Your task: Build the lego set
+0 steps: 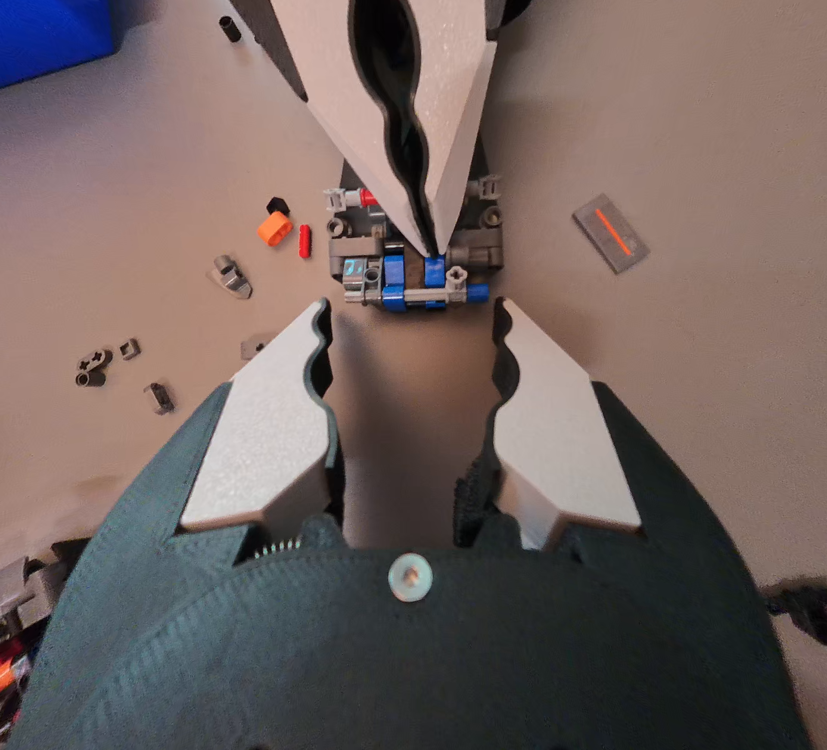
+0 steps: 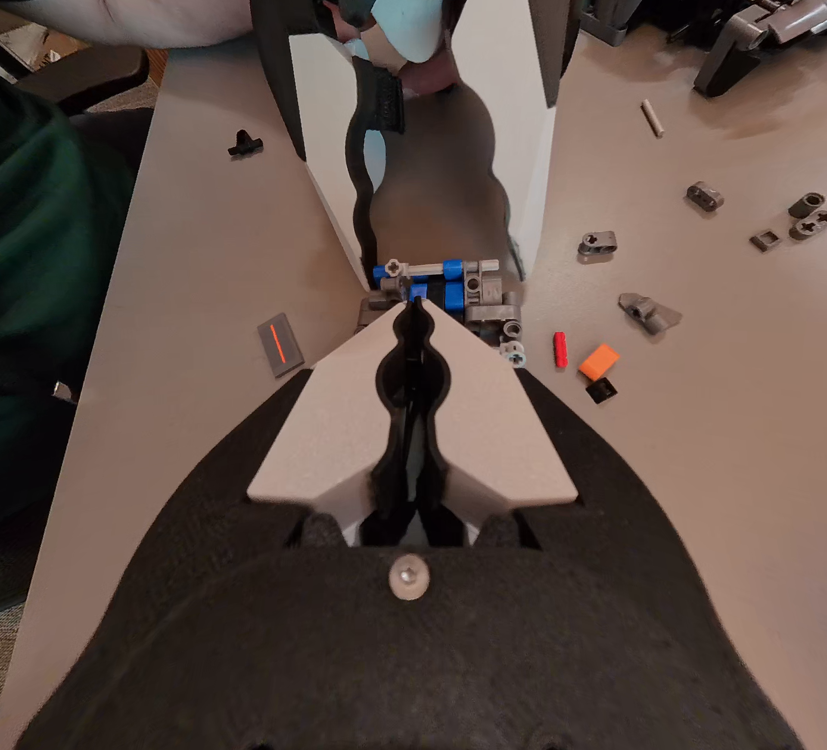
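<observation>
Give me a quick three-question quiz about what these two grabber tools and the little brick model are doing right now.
1. True or false: the left gripper is open.
2. The right gripper's tips meet at which colour brick on the small assembly? A red, B blue, C orange
3. Fill in: the grey tile bears an ____ stripe.

Key: 1 true; 2 B; 3 orange.

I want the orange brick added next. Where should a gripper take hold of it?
Grip the orange brick across its two long flat sides, coming straight down. It lies flat on the table, but the black piece is close beside it, so keep the fingers clear of that end.
</observation>
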### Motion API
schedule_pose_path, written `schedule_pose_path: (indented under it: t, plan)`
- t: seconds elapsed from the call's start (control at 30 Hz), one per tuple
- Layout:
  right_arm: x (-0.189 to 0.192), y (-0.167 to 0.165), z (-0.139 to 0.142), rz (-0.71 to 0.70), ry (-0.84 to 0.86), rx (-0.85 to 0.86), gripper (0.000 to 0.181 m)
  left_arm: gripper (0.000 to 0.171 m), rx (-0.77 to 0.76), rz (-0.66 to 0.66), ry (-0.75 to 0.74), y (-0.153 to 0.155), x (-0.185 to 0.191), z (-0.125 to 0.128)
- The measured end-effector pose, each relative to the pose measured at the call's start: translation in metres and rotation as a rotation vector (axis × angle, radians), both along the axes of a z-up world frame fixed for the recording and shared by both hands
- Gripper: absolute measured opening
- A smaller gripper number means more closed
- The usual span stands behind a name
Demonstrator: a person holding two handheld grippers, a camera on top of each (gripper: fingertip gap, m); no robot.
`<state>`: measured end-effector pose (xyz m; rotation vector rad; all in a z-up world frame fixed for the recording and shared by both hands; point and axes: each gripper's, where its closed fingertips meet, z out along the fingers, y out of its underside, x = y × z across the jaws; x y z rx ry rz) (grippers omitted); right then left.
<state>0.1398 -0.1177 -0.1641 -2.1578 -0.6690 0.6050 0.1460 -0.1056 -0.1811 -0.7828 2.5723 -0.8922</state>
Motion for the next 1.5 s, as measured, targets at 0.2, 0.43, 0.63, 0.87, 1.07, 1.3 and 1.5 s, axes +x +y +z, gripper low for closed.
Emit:
schedule_pose_path:
  t: [0.2,0.43,0.63,0.87,1.07,1.3,1.5]
  plan:
    - [0.000,0.000,0.000,0.002,-0.001,0.000,0.000,0.059,-0.009,-0.006,0.000,-0.003,0.000,0.001]
    - [-0.001,-0.001,0.000,0.005,-0.004,0.003,0.000,0.059,0.025,-0.023,0.017,-0.001,-0.002,0.001]
    - [-0.002,-0.001,0.000,0.008,-0.002,0.002,0.000,0.059,0.045,-0.017,0.036,-0.002,-0.003,0.001]
    - [0.002,-0.002,0.015,-0.004,0.039,0.033,0.001,0.069,0.023,-0.010,0.071,-0.003,-0.010,-0.001]
    - [0.004,0.000,0.019,-0.068,-0.092,-0.018,0.033,0.069,0.011,-0.008,0.063,-0.005,-0.011,-0.002]
    - [0.000,0.011,0.000,-0.131,-0.286,-0.057,0.063,0.069,-0.051,-0.007,0.045,-0.008,-0.009,-0.003]
    - [-0.004,0.009,-0.001,-0.072,-0.246,-0.124,0.058,0.063,-0.064,-0.019,0.020,-0.014,-0.007,-0.002]
